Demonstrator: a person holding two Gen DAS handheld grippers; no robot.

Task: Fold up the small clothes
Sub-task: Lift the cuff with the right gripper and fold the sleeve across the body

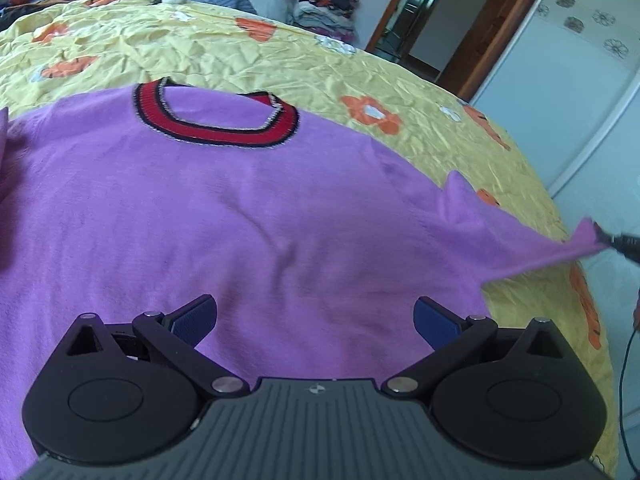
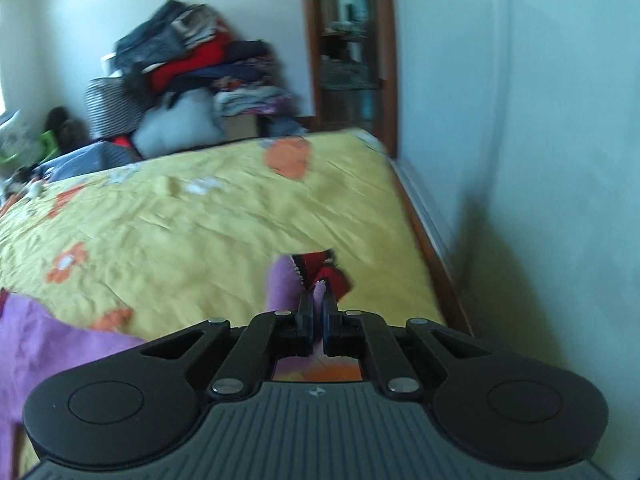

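A small purple sweater (image 1: 224, 216) with a red and dark striped collar (image 1: 216, 120) lies flat on the yellow flowered bedspread (image 1: 224, 52). My left gripper (image 1: 315, 318) is open and empty, hovering over the sweater's lower middle. My right gripper (image 2: 316, 300) is shut on the end of the sweater's sleeve (image 2: 286, 284) with its red cuff (image 2: 328, 272), lifted above the bed. In the left wrist view the sleeve (image 1: 560, 248) is stretched out to the right, held at its tip by the right gripper (image 1: 616, 242).
A pile of clothes (image 2: 200, 80) stands behind the bed's far edge. A white wall (image 2: 520, 120) and the bed's wooden side rail (image 2: 432, 248) run close on the right. A doorway (image 1: 432, 20) opens at the back. A dark cable (image 1: 624, 380) hangs at right.
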